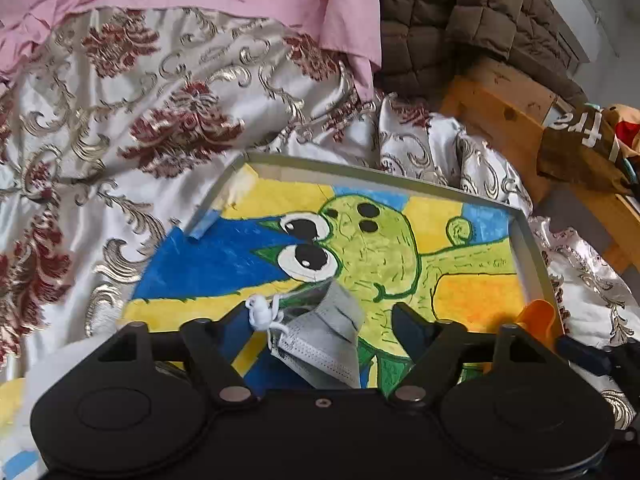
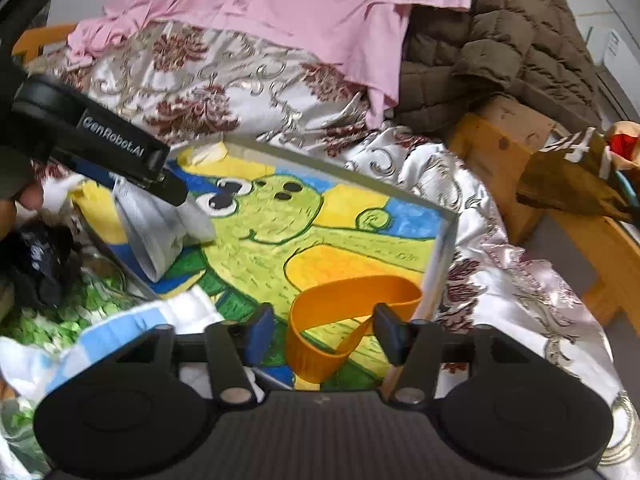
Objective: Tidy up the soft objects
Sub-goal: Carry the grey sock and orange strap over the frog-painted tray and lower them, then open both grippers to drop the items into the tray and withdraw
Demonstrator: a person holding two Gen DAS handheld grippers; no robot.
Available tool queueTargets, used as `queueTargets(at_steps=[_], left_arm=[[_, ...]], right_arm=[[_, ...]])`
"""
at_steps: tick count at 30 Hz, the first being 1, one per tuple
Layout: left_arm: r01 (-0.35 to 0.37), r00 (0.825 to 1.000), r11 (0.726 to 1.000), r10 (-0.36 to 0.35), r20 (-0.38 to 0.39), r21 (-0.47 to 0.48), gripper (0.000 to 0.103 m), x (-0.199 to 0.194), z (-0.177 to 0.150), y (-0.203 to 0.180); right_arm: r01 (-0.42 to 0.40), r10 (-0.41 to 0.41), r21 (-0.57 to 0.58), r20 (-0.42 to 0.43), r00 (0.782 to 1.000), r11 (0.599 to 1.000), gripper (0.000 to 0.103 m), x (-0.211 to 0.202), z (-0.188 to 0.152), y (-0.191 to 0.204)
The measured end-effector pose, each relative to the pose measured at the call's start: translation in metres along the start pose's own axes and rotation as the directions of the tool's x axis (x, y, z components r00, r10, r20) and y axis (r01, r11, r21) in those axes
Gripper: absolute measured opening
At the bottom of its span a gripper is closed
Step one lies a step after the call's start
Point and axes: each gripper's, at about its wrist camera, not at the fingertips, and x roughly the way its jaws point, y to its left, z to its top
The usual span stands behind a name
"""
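Left hand-held gripper [image 1: 320, 320] spread wide, jaws clear of everything. Grey face mask [image 1: 324, 344] sat loose between the fingers, not pinched: folded and crumpled, pleated fabric, stitched edge along the bottom, white ear loop [image 1: 260, 312] bunched in a knot at its left corner. Rested on the painted tray [image 1: 532, 256], near its front edge, over the blue and yellow of the picture.

Right hand-held gripper [image 2: 324, 328] also parted, pads off the cloth. Orange band [image 2: 348, 312] lay between them: flat, smooth, glossy strip, curled into an open loop with one end doubled under toward the camera. Settled on the tray's near right part, just inside the grey wall, on the yellow and green paint. Could not tell whether its edge brushed the right finger.

Seen from the right wrist: the left tool with white lettering reached in over the mask at the tray's left side.

Tray itself: shallow, grey-rimmed, floor painted with a big-eyed green cartoon creature on blue and yellow. Set on a cream bedspread [image 1: 120, 128] with dark red and gold flourishes. Further back, a pink sheet [image 2: 280, 4] rumpled across the bed, a brown quilted jacket [image 2: 500, 40] heaped to its right, wooden frame [image 2: 496, 152] showing below.
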Motion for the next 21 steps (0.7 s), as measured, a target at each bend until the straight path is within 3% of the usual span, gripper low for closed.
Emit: queueTargets(at_steps=[3, 11, 16, 21], left_arm=[[-0.023, 0.999, 1.0, 0.023, 0.039, 0.014, 0.091, -0.013, -0.001, -0.002], [-0.028, 0.987, 0.997, 0.017, 0.157, 0.066, 0.096, -0.071, -0.012, -0.013], [-0.011, 0.961, 0.999, -0.002, 0.278, 0.045, 0.102, -0.125, -0.027, -0.011], [-0.008, 0.935, 0.999, -0.009, 0.353, 0.047, 0.102, -0.179, -0.044, -0.005]], right_arm=[[0.004, -0.005, 0.042, 0.031, 1.0, 0.999, 0.076, -0.015, 0.003, -0.006], [0.006, -0.033, 0.153, 0.177, 0.984, 0.988, 0.095, -0.081, 0.012, -0.01], [0.007, -0.059, 0.188, 0.275, 0.96, 0.982, 0.103, -0.13, 0.011, -0.001], [-0.002, -0.073, 0.222, 0.331, 0.941, 0.975, 0.103, -0.174, 0.005, 0.011]])
